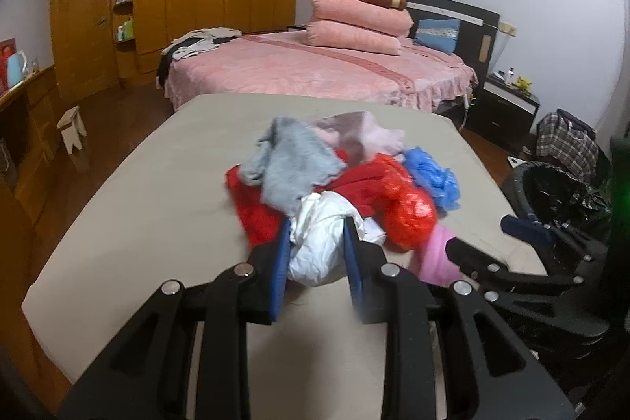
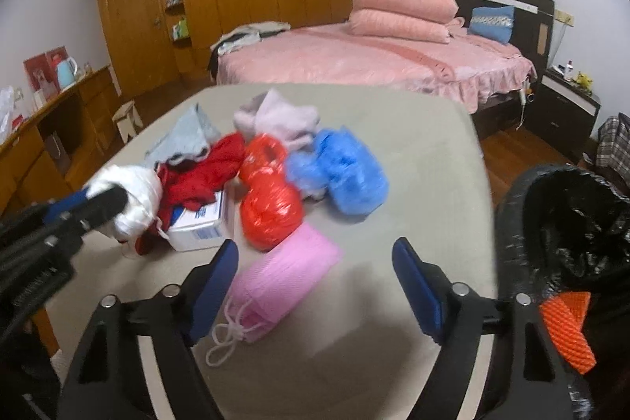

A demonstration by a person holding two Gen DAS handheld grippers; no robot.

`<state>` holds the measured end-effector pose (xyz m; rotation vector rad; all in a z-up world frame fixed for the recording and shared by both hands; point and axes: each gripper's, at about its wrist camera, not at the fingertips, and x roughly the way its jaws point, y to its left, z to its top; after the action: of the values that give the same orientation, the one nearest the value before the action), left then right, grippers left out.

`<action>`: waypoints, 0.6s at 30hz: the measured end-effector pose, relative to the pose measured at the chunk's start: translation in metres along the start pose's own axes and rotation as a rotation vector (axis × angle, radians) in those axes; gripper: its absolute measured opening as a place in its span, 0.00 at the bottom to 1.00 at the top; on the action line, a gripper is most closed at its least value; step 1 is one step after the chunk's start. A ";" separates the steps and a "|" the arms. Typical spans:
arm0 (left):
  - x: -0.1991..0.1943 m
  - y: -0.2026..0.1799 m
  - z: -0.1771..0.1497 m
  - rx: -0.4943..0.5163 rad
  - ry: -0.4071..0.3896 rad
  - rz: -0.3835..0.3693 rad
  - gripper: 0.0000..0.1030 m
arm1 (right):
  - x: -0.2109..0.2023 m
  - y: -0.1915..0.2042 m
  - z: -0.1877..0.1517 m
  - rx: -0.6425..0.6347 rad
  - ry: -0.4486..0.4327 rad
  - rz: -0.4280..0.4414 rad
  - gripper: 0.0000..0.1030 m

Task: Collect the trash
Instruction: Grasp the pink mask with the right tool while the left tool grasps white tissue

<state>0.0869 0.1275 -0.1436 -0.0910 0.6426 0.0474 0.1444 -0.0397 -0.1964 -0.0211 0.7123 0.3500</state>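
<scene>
Two tongs at work: left gripper pinching white bag at pile's six o'clock, right gripper spread, empty. Best lifted straight up, then swung toward bin at three o'clock, clear of red bag.

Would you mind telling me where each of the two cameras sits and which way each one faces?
Left wrist: on the left gripper, looking forward over the table toward the bed; its jaws clamp a white plastic bag, with the right gripper at right.
Right wrist: on the right gripper, jaws open above a pink mask pack, the bin at right, the left gripper at left.
Shared: the trash pile, red bag, blue bag.
</scene>
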 end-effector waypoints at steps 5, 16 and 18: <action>0.002 0.011 0.002 -0.011 -0.003 0.013 0.25 | 0.016 0.006 -0.007 -0.008 0.072 0.012 0.66; 0.008 0.009 0.001 -0.008 0.012 0.010 0.25 | 0.011 0.003 -0.011 -0.006 0.107 0.100 0.14; 0.008 0.008 0.002 -0.006 0.012 0.007 0.25 | 0.003 -0.001 -0.008 0.001 0.089 0.094 0.14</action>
<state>0.0933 0.1360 -0.1476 -0.0950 0.6547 0.0561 0.1418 -0.0412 -0.2043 -0.0021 0.8033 0.4409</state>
